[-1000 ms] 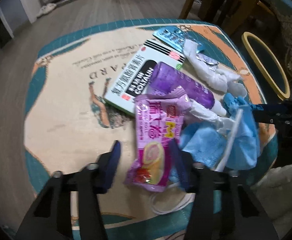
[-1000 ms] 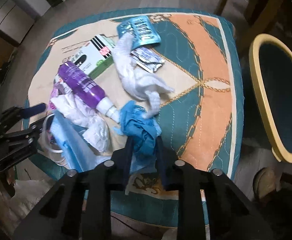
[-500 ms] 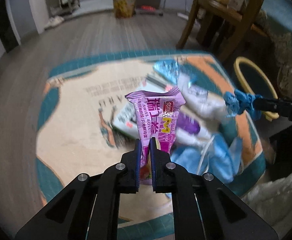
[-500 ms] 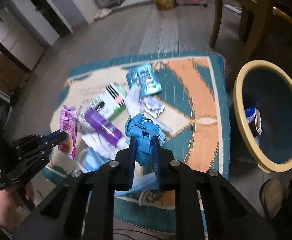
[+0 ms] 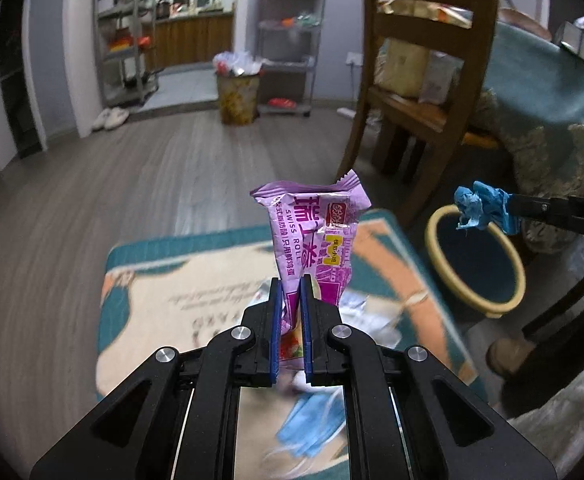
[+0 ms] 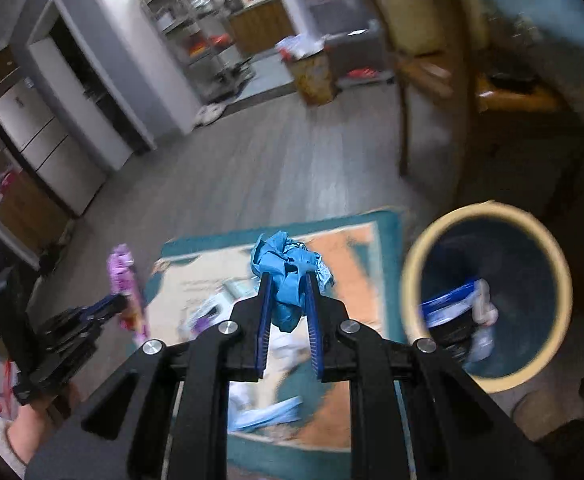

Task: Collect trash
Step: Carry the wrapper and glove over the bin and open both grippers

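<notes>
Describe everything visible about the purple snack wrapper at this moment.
The purple snack wrapper is a crinkled, glossy plastic packet printed with "SWISS ROLL", Chinese characters, a yellow tag and a cake picture near its bottom. Its top edge is serrated and looks sealed. It stands roughly upright, clamped at its lower part between the blue pads of the left gripper, clear of the patterned mat below. Nothing else touches it. In the right wrist view it shows small and blurred at the left.
</notes>
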Demonstrator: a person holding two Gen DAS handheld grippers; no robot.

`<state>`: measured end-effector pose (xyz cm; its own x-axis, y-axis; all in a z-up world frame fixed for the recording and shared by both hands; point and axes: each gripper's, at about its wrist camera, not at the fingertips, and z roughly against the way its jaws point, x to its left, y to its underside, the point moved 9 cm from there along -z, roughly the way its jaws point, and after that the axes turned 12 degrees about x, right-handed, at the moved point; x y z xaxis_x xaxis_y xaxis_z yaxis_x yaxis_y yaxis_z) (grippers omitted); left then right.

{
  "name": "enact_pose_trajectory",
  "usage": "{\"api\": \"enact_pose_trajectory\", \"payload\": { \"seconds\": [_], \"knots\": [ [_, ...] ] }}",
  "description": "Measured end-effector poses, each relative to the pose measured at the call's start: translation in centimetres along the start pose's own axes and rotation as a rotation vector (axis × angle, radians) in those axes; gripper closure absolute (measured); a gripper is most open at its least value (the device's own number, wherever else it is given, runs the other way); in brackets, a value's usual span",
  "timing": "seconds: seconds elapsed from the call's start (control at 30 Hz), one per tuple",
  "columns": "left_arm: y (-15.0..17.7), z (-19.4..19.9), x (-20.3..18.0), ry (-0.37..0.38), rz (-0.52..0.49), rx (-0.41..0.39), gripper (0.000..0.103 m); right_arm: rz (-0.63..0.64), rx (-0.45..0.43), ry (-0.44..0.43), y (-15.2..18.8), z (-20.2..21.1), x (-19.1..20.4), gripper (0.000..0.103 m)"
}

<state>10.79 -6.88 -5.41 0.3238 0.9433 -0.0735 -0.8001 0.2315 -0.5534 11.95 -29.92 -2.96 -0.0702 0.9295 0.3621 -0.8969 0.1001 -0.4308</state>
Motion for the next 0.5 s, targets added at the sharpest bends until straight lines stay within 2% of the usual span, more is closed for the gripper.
{"api": "enact_pose_trajectory", "payload": {
  "seconds": [0.2, 0.23, 0.33, 0.43, 0.5],
  "knots": [
    [-3.9, -1.4, -7.2, 0.098, -0.110, -0.013, 0.093, -0.116, -0.017, 0.153, -1.0, 1.6, -10.4, 0.087],
    [-5.0, -1.6, -8.7, 0.132, -0.125, -0.018, 0.093, -0.137, -0.014, 0.162, -0.9, 1.6, -11.7, 0.087],
    [-6.6, -3.0, -11.9, 0.174, -0.161, -0.020, 0.093, -0.208, -0.006, 0.198, -0.6, 1.6, -16.1, 0.087],
    [-7.2, -5.9, -15.8, 0.164, -0.242, 0.007, 0.093, -0.255, 0.020, 0.229, 0.2, 0.9, -19.5, 0.088],
    [-6.6, -8.2, -18.1, 0.215, -0.238, 0.055, 0.093, -0.297, 0.049, 0.237, 1.0, 0.2, -21.1, 0.087]
  ]
}}
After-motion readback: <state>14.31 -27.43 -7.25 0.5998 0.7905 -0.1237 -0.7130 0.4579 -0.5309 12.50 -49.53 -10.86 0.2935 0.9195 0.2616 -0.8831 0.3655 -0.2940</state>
